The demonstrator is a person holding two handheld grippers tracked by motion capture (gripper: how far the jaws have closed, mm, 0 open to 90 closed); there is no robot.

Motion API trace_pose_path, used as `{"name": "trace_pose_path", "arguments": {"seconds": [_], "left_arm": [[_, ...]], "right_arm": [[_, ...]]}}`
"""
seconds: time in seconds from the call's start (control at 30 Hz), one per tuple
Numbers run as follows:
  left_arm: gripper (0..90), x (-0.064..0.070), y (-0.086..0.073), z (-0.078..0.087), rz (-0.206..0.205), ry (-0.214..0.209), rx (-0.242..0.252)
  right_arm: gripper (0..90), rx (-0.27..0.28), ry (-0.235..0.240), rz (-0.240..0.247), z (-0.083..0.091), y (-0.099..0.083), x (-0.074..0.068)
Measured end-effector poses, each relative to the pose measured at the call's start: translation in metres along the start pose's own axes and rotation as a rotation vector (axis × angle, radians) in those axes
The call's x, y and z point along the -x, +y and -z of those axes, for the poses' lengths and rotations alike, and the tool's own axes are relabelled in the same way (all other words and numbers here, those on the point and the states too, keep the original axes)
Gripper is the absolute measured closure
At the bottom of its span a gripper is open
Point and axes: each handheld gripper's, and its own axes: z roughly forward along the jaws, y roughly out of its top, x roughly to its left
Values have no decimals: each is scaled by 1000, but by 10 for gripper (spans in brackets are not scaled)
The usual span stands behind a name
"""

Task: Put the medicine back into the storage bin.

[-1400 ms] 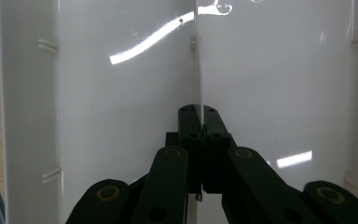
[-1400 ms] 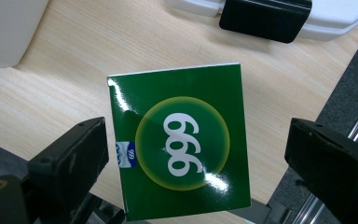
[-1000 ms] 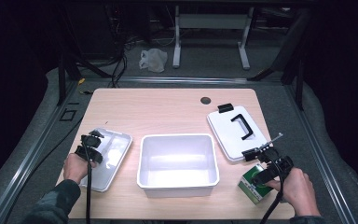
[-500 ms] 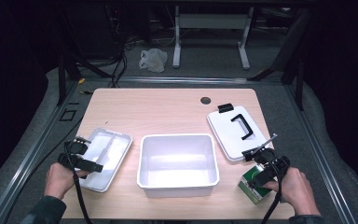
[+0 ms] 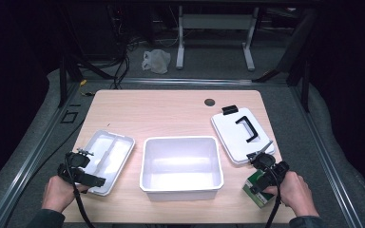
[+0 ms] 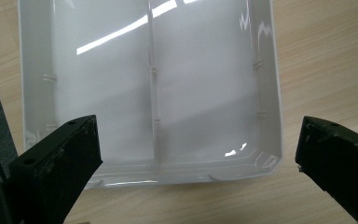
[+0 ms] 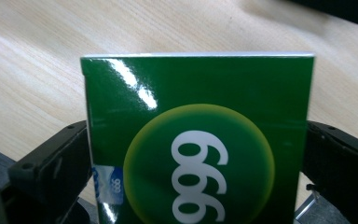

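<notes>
While your right gripper (image 7: 193, 140) clamps the green box (image 7: 198, 140) squarely between its fingers, your left gripper (image 6: 196, 154) gapes wide, the divided tray (image 6: 151, 88) lying lengthwise ahead.

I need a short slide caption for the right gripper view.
Right claw closed on a green box, its two black jaws pressing both sides, above the wooden table.
</notes>
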Motion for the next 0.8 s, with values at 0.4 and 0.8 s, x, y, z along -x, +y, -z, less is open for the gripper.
{"name": "trace_pose_path", "arguments": {"seconds": [0.4, 0.8], "left_arm": [[0, -5, 2, -10, 2, 2, -34], [0, -4, 1, -8, -9, 7, -33]], "right_arm": [[154, -9, 1, 43, -6, 0, -3], [161, 52, -14, 65, 24, -1, -8]]}}
